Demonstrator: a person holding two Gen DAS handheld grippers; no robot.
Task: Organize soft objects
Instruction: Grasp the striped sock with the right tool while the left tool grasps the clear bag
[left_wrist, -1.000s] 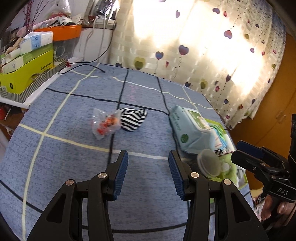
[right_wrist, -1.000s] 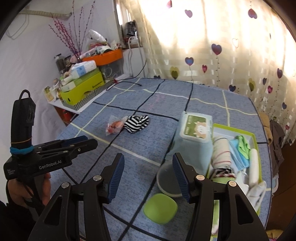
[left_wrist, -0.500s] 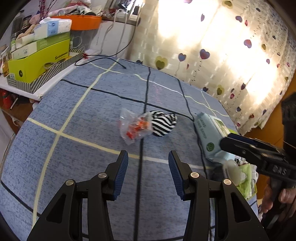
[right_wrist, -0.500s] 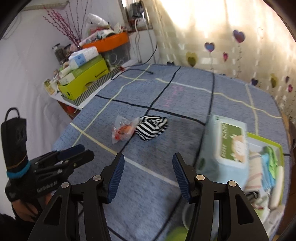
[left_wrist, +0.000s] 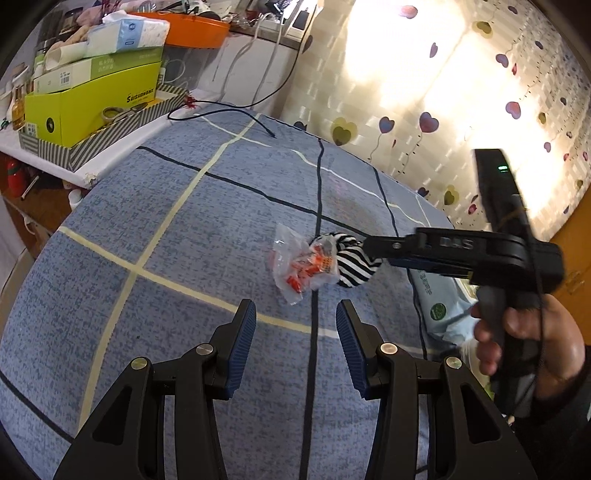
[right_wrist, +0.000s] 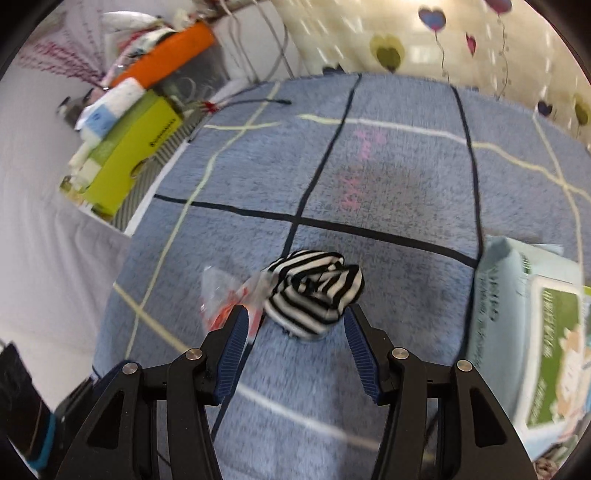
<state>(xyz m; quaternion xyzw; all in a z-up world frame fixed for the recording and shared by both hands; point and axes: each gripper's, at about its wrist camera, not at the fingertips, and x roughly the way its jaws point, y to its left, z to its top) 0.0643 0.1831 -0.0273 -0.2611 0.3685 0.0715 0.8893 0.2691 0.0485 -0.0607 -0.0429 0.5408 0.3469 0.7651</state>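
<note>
The lime-green box (left_wrist: 92, 107) on the side shelf bore a dark brand line too small to read; the right hand-held gripper (right_wrist: 293, 325) showed pale letters, blurred. The black-and-white striped sock bundle (right_wrist: 314, 291) lay on the blue checked bedspread (left_wrist: 166, 258), a rounded roll with no clear long axis, touching a clear bag of orange pieces (left_wrist: 304, 264). The right jaws stood wide, just short of the roll. The left hand-held gripper (left_wrist: 295, 336) hung wide and empty.

Black tongs (left_wrist: 295, 339) with ribbed blue pads (left_wrist: 242, 345), silver screws (left_wrist: 205, 349), white lettering.
</note>
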